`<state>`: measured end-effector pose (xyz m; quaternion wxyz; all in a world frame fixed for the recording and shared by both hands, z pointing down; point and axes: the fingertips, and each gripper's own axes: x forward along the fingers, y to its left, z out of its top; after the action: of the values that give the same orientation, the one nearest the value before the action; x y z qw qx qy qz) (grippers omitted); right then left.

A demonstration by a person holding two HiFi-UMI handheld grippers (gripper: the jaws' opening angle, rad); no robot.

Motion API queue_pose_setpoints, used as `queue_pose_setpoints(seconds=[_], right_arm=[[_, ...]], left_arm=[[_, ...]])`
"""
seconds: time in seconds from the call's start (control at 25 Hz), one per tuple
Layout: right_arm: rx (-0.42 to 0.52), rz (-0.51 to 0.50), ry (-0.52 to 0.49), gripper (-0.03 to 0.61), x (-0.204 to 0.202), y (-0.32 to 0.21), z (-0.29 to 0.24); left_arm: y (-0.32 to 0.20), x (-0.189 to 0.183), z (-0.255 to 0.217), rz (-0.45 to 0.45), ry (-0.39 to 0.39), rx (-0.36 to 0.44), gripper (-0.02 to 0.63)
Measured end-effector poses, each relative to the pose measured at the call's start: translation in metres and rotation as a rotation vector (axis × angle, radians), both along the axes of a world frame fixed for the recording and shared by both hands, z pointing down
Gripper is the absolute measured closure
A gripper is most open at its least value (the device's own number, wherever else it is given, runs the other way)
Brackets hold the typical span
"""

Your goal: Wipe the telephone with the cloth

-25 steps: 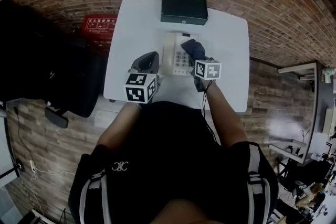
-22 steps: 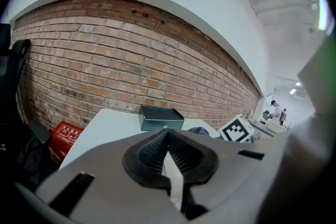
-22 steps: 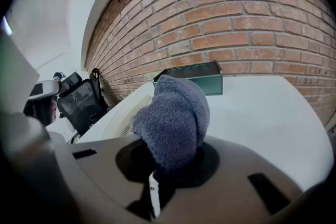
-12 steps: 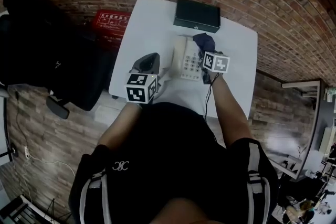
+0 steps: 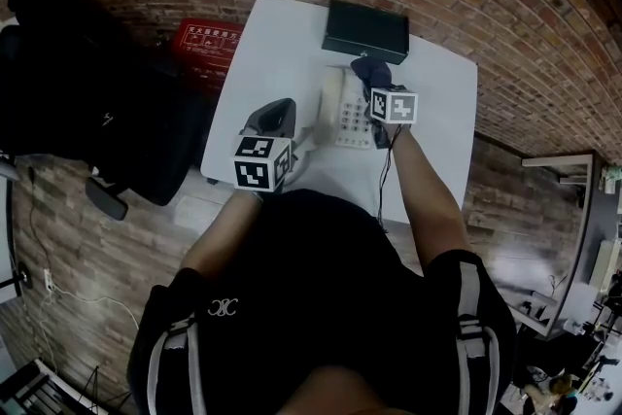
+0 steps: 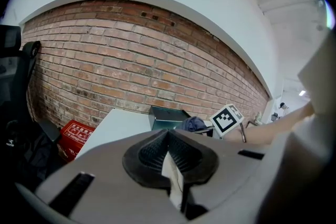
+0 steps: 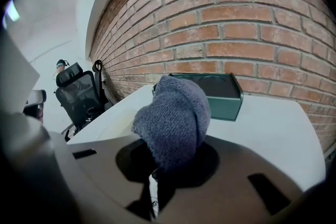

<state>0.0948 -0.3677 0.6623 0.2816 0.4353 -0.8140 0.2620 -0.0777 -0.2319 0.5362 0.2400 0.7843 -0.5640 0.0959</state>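
Right gripper (image 5: 379, 88) clamps the soft blue-grey knitted cloth (image 7: 173, 113), likely limp and light, by its near end; left gripper (image 5: 273, 116) closed, empty.

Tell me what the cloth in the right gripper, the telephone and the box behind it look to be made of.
Cloth: soft knitted fabric, grey-blue, matte; the knit texture shows where it bulges from the right gripper. Telephone: probably hard plastic, off-white and smooth, with a keypad. Box: dark green, flat-sided with crisp edges and a slight sheen; painted metal or plastic, cannot tell which.
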Motion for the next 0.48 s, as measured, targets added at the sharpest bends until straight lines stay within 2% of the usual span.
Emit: queue_pose_setpoints(seconds=[0.12, 0.28, 0.48], right_arm=[[-0.035, -0.033, -0.026, 0.541, -0.006, 0.005, 0.001], [-0.101, -0.133, -0.049, 0.541, -0.025, 0.019, 0.006], [-0.093, -0.166, -0.062, 0.541, -0.027, 0.034, 0.010]], left_arm=[[-0.003, 0.001, 0.001, 0.003, -0.002, -0.005, 0.618], [-0.007, 0.002, 0.002, 0.007, -0.006, -0.007, 0.618], [-0.011, 0.000, 0.002, 0.002, -0.004, -0.006, 0.618]])
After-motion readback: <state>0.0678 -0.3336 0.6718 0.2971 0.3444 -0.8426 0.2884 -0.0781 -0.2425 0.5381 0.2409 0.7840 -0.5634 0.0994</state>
